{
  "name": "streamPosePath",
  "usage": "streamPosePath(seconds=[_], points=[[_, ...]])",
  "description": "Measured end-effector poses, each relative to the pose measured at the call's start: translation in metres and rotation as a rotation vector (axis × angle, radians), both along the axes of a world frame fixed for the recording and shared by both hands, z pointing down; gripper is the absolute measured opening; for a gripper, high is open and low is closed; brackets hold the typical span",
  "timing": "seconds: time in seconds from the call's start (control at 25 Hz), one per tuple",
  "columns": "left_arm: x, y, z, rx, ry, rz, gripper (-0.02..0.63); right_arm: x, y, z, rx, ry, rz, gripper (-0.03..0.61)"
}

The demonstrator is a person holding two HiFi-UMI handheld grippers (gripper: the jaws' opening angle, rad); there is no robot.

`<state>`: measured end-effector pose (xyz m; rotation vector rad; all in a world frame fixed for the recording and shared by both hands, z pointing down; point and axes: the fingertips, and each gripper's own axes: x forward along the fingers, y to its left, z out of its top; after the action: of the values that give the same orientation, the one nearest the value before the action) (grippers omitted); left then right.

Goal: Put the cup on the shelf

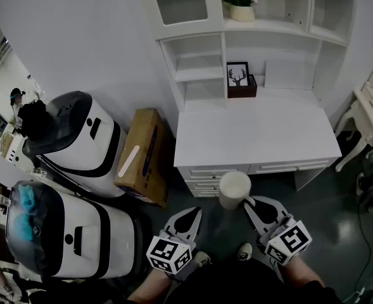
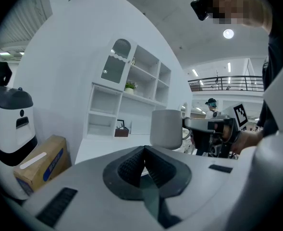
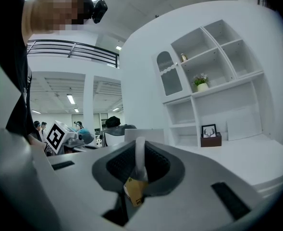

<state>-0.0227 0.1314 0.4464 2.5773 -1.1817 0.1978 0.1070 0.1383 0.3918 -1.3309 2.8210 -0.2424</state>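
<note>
A white cup (image 1: 235, 189) hangs in the air in front of the white desk (image 1: 256, 132). My right gripper (image 1: 249, 202) is shut on its handle. In the right gripper view the thin white handle (image 3: 140, 157) stands clamped between the dark pads, and a yellow tag dangles below it. My left gripper (image 1: 195, 214) is beside the cup on its left, shut with nothing in it. In the left gripper view the cup (image 2: 168, 128) is ahead and to the right. The shelf unit (image 1: 199, 65) rises from the back of the desk, with open compartments.
A framed deer picture (image 1: 238, 75) stands in a dark box on the desk's back. A potted plant (image 1: 241, 5) is on an upper shelf. A cardboard box (image 1: 143, 157) and two white robot-like machines (image 1: 78, 138) are to the left. White furniture legs (image 1: 363, 116) are to the right.
</note>
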Motion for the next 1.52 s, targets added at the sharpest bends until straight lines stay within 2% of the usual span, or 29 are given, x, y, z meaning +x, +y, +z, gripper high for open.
streamPosePath(seconds=[0.52,1.52], points=[[-0.023,-0.003,0.006,-0.014,0.004,-0.006,0.005,-0.022,-0.009,0.007,-0.014,0.012,0.001,0.029],[-0.113,-0.012,0.018,-0.029,0.017,0.0,0.005,-0.103,-0.028,0.011,-0.012,0.016,0.031,0.029]])
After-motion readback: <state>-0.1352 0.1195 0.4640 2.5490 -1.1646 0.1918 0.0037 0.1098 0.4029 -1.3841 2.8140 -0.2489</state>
